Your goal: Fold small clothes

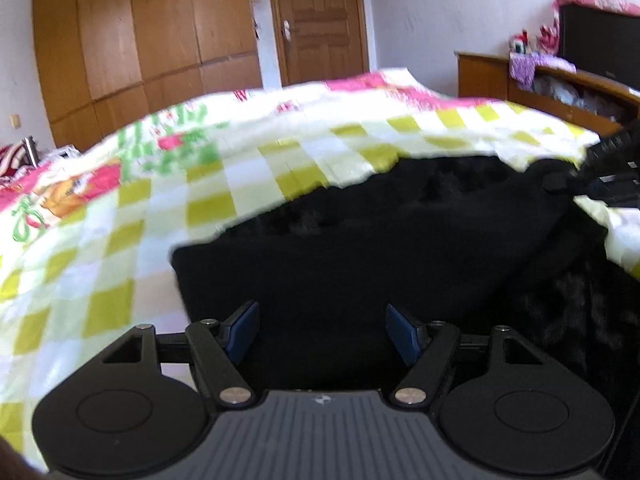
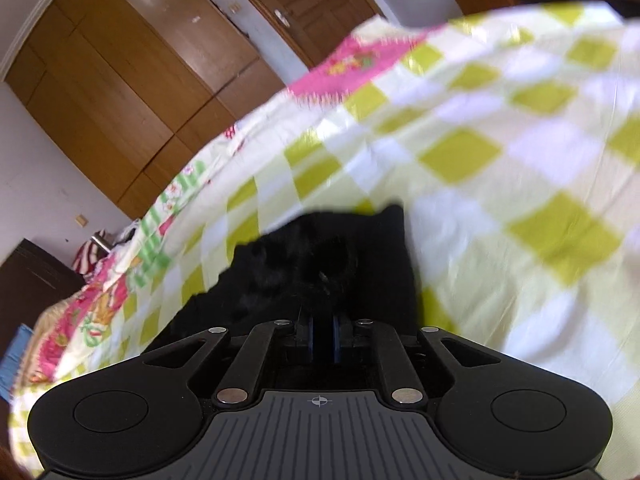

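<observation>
A black fleecy garment (image 1: pixel 360 240) lies on a bed covered with a green and white checked bedspread (image 1: pixel 160 200). My left gripper (image 1: pixel 322 320) hovers over the garment's near part, open wide, and its blue pads (image 1: pixel 244 328) press on nothing. In the left wrist view my right gripper (image 1: pixel 600 172) sits at the garment's far right corner. In the right wrist view that gripper (image 2: pixel 323 328) has its blue pads only a narrow slit apart. The black garment (image 2: pixel 320 256) lies right at its tips, over the checked bedspread (image 2: pixel 480 160). No cloth shows as pinched between the pads.
A wooden wardrobe (image 1: pixel 140 40) and a door (image 1: pixel 316 20) stand beyond the bed. At the right a wooden headboard shelf (image 1: pixel 560 80) holds small items. Striped cloth (image 1: pixel 16 160) lies off the bed's left side. Open bedspread stretches left of and beyond the garment.
</observation>
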The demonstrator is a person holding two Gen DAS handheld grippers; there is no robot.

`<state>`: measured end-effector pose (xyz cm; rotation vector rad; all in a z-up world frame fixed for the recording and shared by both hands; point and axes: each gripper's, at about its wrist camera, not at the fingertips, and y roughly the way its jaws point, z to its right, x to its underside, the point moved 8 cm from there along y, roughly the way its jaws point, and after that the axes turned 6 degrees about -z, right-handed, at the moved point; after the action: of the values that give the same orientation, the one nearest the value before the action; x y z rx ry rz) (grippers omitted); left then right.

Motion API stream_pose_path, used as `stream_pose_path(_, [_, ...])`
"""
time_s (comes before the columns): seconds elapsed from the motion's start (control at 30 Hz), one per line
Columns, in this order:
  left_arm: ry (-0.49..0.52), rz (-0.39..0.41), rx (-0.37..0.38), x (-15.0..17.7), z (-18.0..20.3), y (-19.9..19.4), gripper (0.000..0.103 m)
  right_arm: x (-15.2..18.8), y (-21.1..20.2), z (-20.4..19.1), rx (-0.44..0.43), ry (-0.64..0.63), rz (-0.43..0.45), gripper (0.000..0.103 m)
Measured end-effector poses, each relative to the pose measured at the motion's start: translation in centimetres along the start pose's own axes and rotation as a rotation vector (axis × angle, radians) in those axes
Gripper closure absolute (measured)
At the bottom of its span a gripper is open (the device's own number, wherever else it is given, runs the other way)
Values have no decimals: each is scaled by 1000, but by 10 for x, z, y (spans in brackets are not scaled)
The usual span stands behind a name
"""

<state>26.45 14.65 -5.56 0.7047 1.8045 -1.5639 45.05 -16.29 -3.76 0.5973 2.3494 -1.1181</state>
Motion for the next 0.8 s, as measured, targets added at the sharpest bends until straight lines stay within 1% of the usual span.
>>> stream_pose_path(0.1, [-39,29,-5,-9,-11,-4,21,-2,-18,-4,47,-56,40,90])
stream_pose_path(0.2, [-59,9,-21,-8,-22,5,21,1,-35,-2,152,-108,96,87])
stream_pose_path(0.27, [-69,-8,-27,-4,-28,9,21,3,-41,4,197,-105,106,87])
stream_pose_path(0.33, [-64,-10,-37,-2,-31,10,21,5,-40,2,219,-143,97,85])
stream_pose_path(0.37, [-62,-9,-39,-2,-31,10,21,5,-38,0,243,-177,97,80])
stream_pose_path(0.4, [-62,-12,-43,-2,-32,12,21,5,-35,0,263,-200,94,77])
stream_pose_path(0.43, [-60,-23,-48,-2,-33,15,21,5,-33,1,265,-203,83,77])
stream_pose_path(0.5, [-43,-59,-76,2,-36,25,20,2,-34,2,240,-177,85,77])
stream_pose_path(0.57, [-41,-78,-82,8,-41,32,13,0,-38,0,252,-210,97,77])
stream_pose_path(0.63, [-41,-78,-99,11,-48,33,7,0,-37,0,251,-232,92,77])
stream_pose_path(0.7, [-41,-76,-107,12,-51,31,7,-1,-35,-1,255,-241,83,77])
stream_pose_path(0.8, [-11,-76,-125,12,-51,31,7,-5,-37,-1,264,-245,112,77])
